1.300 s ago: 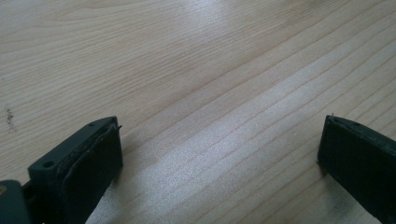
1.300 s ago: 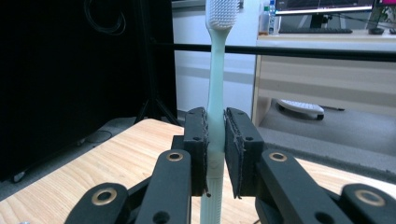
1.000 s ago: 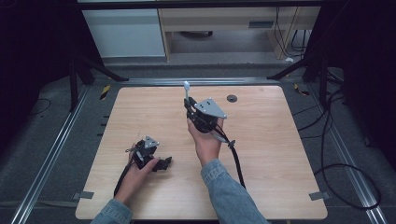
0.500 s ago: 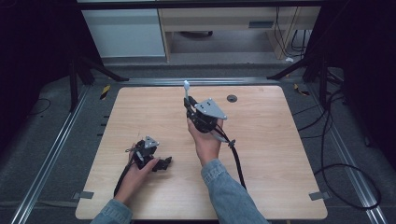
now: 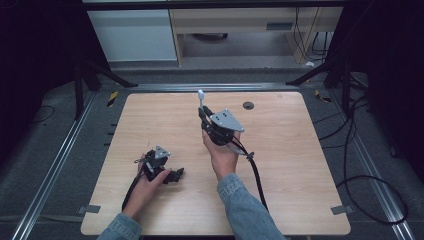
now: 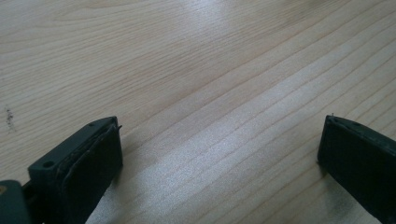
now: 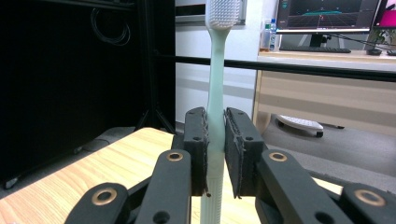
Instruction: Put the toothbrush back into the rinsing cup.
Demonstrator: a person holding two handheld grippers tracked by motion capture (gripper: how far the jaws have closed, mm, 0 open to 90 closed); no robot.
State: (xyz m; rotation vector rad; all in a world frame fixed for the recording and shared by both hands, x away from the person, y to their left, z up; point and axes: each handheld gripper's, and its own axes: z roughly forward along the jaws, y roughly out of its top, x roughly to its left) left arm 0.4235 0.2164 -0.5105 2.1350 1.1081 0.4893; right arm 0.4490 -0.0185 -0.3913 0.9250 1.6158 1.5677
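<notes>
Right gripper [image 5: 202, 111] clamped on pale-green plastic toothbrush [image 7: 215, 84], held upright above light wooden table [image 5: 300, 165], left gripper [image 5: 172, 175] spread empty on it; carrying step, likely; next needs a set-down spot.

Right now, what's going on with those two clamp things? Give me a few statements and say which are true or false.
1. The right gripper holds a toothbrush. True.
2. The toothbrush's bristles point down at the table. False: the head stands upward.
3. The left gripper is closed on something. False: its jaws are wide apart over bare wood.
4. A small dark round spot lies near the table's far edge. True.
</notes>
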